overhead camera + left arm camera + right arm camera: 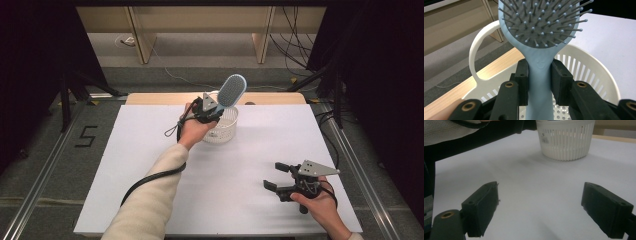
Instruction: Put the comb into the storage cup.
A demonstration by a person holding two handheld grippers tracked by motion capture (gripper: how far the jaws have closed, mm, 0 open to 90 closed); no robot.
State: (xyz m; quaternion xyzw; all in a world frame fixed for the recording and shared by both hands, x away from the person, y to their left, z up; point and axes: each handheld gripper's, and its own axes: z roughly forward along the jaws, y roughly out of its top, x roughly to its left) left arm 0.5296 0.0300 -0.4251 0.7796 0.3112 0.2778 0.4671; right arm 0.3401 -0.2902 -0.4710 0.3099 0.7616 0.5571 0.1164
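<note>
Holding my left gripper [214, 111] over the far middle of the table, I have its two black jaws clenched on the neck of a pale blue plastic hairbrush with a grey bristle pad [541, 27]. In the left gripper view the pads press on both sides of the handle just below the oval head, and the handle runs down between them. From the high view the brush stands tilted, head up and leaning to the right, above the rim of the round white slotted plastic basket [224, 131], which sits on the white table top [240, 165]. The basket's looped handle [477, 47] rises behind the brush. My right gripper [278, 176] rests low near the front right corner, well apart from the basket, its jaws spread wide with bare table between them.
</note>
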